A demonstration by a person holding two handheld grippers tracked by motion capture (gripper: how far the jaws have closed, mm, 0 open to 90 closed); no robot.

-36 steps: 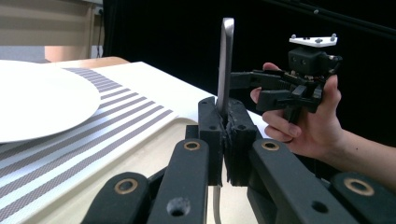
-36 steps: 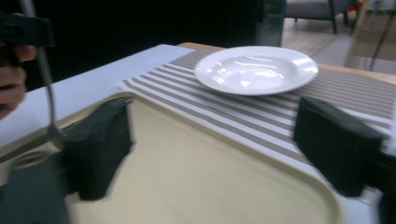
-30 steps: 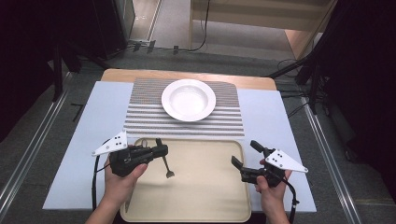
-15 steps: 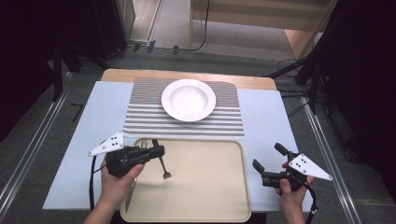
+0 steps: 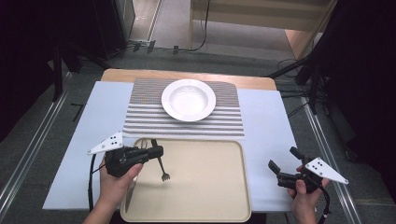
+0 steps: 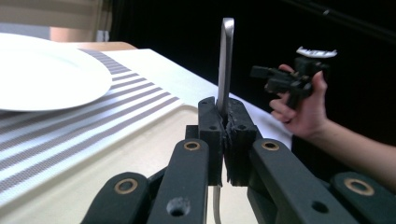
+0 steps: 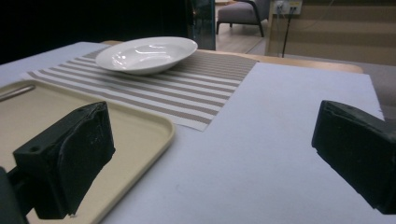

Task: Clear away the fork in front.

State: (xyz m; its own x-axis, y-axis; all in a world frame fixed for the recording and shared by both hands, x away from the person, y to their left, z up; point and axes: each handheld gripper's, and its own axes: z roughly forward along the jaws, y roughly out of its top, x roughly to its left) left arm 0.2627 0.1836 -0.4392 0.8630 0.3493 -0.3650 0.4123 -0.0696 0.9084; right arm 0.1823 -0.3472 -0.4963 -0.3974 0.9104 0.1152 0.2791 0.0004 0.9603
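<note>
Your left tool gripped the fork by its handle, tines down over the tray's near-left part. Your right tool had just opened wide, empty, right of the tray. Fork lifted; placing beside the plate remained.

Colours as I read them from my station:

- Round white glazed ceramic plate: plain white, glossy.
- Rectangular woven placemat: grey-brown and white stripes, finer at the far end.
- Rectangular beige plastic tray: uniform cream-beige.
- Flat tabletop sheet: pale blue-grey; a light-brown wooden edge shows beyond it.
- Slim silver metal fork: bare steel grey.
- Matte black left gripper: black, brass-coloured rivets, grey plate with dark dots.
- Matte black right gripper: black, the same dotted grey plate.
</note>
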